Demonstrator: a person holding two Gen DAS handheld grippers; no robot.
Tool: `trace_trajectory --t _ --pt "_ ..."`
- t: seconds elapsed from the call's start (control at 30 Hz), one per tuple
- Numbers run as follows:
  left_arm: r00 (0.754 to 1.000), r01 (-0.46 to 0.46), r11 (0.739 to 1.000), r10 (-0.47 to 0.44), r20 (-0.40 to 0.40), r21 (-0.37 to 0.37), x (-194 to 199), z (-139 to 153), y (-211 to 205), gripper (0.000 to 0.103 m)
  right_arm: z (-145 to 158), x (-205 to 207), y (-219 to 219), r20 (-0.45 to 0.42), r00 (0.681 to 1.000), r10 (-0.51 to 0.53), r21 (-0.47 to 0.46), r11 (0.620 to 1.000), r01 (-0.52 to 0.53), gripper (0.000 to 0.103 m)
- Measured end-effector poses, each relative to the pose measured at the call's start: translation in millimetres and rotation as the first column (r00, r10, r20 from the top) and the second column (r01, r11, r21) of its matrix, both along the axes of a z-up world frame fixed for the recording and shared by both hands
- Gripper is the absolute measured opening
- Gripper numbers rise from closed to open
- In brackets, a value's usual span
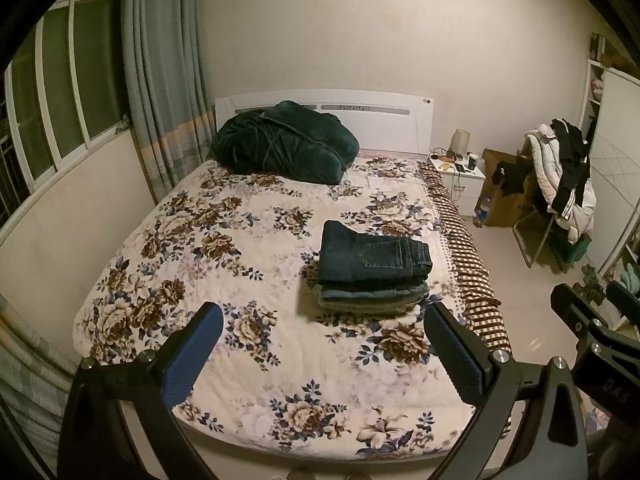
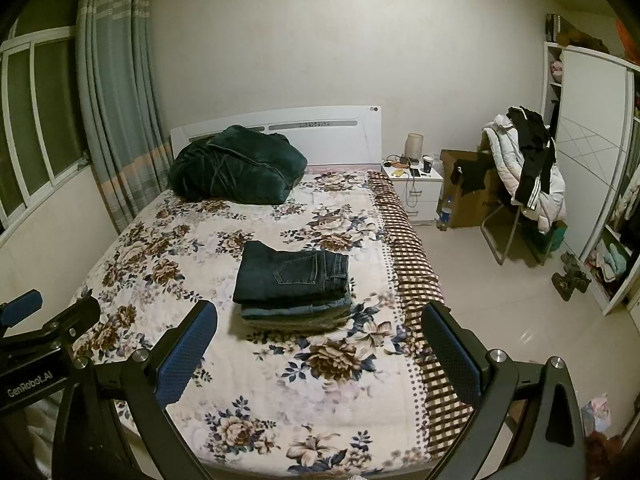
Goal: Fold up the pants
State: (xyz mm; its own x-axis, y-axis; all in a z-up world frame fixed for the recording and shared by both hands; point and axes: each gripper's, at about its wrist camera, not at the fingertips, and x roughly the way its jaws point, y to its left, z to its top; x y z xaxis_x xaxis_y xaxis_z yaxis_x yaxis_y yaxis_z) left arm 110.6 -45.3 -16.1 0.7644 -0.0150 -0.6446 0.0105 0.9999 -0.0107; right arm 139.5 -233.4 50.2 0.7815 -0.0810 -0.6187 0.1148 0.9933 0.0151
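Status: folding looks done, as far as I can see. The stack of folded pants (image 1: 374, 272) sits on the bed (image 1: 152, 248), ahead of my left gripper (image 1: 324, 354) and slightly to its right; from my right gripper (image 2: 320, 356) it's ahead and a bit left. Top pair is dark denim, back pocket up, edges squared; lighter pairs sit under it. I count several layers but can't tell exactly how many.

Both grippers: jaws spread wide, nothing between the pads, both held back near the foot of the bed, well apart from the stack. In the left view the right gripper shows at the far right edge; in the right view the left one shows at the far left.

What's left: no unfolded pants visible on the bedspread. Clothes are piled on the chair (image 2: 516, 216) off to the right, beyond the bed; can't tell if any are pants for this job. My read: task complete or waiting on the next item.

Surface: floral quilt, soft, flat, a checked sheet (image 2: 416, 276) showing along its right side. A dark green blanket (image 2: 236, 172) is bunched at the far end against the white headboard.

Room: window and curtain (image 1: 160, 80) far left, nightstand (image 2: 416, 188) with lamp and clutter far right, wardrobe (image 2: 588, 152) beyond the chair, tiled floor.
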Motion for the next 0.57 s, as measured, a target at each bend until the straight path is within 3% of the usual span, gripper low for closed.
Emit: trace_trajectory --t 0.57 --pt "1.000 0.009 1.000 -0.009 0.026 0.014 -1.6 0.1 3.2 0.103 -4.9 -2.7 0.1 0.001 1.000 0.003 0.004 1.000 -0.003 0.103"
